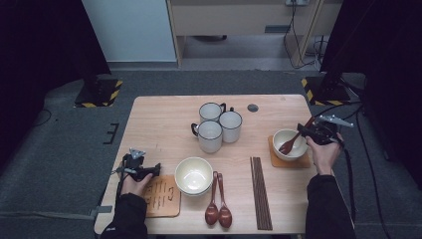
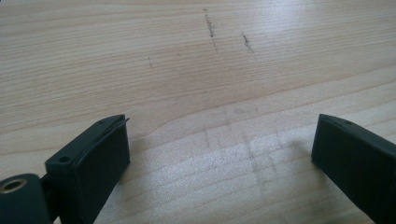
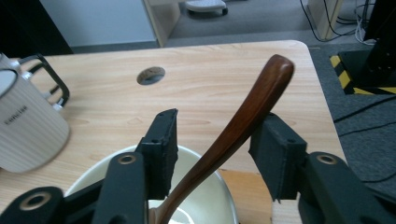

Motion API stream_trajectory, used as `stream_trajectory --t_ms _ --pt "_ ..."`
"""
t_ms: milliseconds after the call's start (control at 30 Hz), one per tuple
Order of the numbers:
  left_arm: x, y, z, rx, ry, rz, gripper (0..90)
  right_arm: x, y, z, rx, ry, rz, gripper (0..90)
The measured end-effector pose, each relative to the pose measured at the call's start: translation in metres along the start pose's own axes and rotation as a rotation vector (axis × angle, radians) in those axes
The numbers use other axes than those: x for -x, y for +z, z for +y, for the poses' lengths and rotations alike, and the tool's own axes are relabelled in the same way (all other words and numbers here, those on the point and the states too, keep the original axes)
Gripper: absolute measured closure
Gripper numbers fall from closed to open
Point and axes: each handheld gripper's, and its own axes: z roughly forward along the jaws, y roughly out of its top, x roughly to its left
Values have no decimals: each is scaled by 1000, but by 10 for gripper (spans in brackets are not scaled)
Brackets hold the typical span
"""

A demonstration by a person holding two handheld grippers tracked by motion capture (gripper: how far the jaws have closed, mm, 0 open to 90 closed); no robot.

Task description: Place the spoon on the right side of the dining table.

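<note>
The wooden spoon [image 1: 290,143] leans in the small white bowl [image 1: 289,144], head down inside, handle rising up and away toward the table's right edge. That bowl sits on a square coaster [image 1: 274,158], and I'll place everything else from it.

Just right of the bowl the right gripper [image 1: 311,130] hovers over the rim. In the right gripper view its jaws stand apart on either side of the spoon handle [image 3: 243,121]; there is a clear gap on the left side, while the handle lies close against the right pad [image 3: 275,149], and I cannot tell if it touches. The grip is let go, not clamped.

Beyond the bowl's right side little table [image 1: 164,114] remains before the edge drops to grey carpet. Behind the bowl the wood is bare up to a round cable hole [image 1: 253,107]. To its left three mugs [image 1: 219,125] cluster, well apart from it. Nearer the person and left of the bowl lie the chopsticks [image 1: 261,191], then two more spoons [image 1: 218,201], then stacked bowls [image 1: 194,176].

Far left of the bowl, at the opposite table edge, the left gripper [image 1: 158,169] rests low beside a second coaster [image 1: 161,196], jaws spread wide over bare wood with nothing between them.
</note>
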Motion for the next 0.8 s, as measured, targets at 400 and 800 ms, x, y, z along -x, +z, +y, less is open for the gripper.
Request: stream_trajectory --t_ms 400,800 --pt "0 0 0 -1 0 0 28 2 1 -11 -63 -13 -20 419" --pt "0 0 0 -2 0 0 26 5 -2 -20 -100 3 -16 380"
